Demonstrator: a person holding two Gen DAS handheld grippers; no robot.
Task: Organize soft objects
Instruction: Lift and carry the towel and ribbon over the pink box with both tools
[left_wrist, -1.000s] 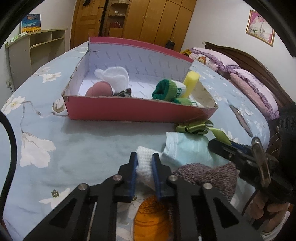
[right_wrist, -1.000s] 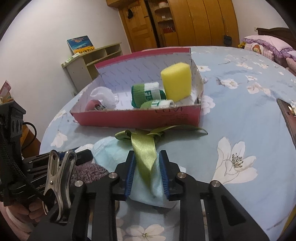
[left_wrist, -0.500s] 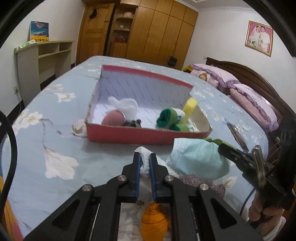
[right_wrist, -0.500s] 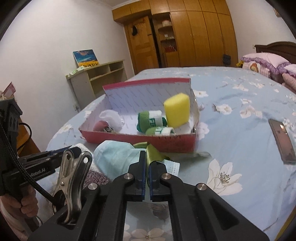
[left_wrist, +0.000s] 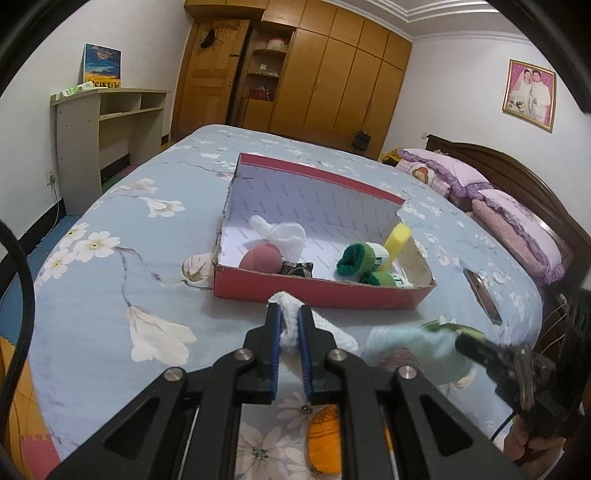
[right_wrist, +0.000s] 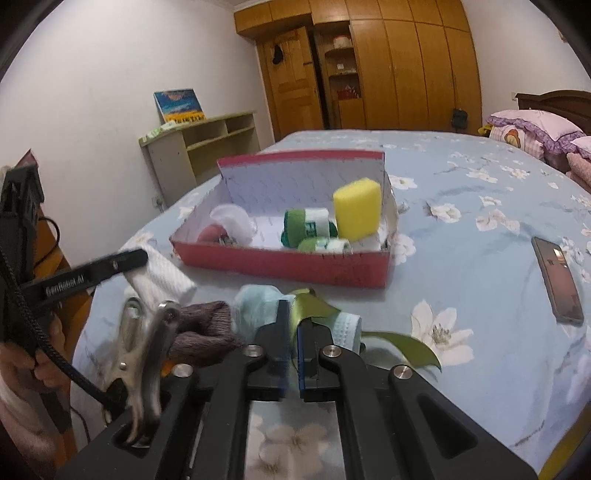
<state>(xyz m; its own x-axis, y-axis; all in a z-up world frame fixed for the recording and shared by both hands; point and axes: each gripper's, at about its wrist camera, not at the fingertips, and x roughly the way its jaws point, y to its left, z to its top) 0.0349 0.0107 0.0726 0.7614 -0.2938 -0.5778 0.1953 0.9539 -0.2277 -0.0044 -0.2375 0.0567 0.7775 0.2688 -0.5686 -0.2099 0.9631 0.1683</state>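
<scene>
The left tongs (left_wrist: 290, 325) clench a white knit cloth (left_wrist: 291, 314) at lower centre, the right tongs (right_wrist: 293, 332) a green ribbon (right_wrist: 310, 308) with a pale blue mask (right_wrist: 255, 308); both loads, and a brown knit piece (right_wrist: 203, 332), remain outside the partly filled red box (left_wrist: 321, 291) at frame centre.

On the bed (right_wrist: 480, 221), an open box (right_wrist: 288, 264) holds a sponge (right_wrist: 357, 212) at its right end and rolled socks (right_wrist: 306, 227) beside it; a phone (right_wrist: 557, 284) lies to the right, a knitted cloth (right_wrist: 162, 275) near left.
</scene>
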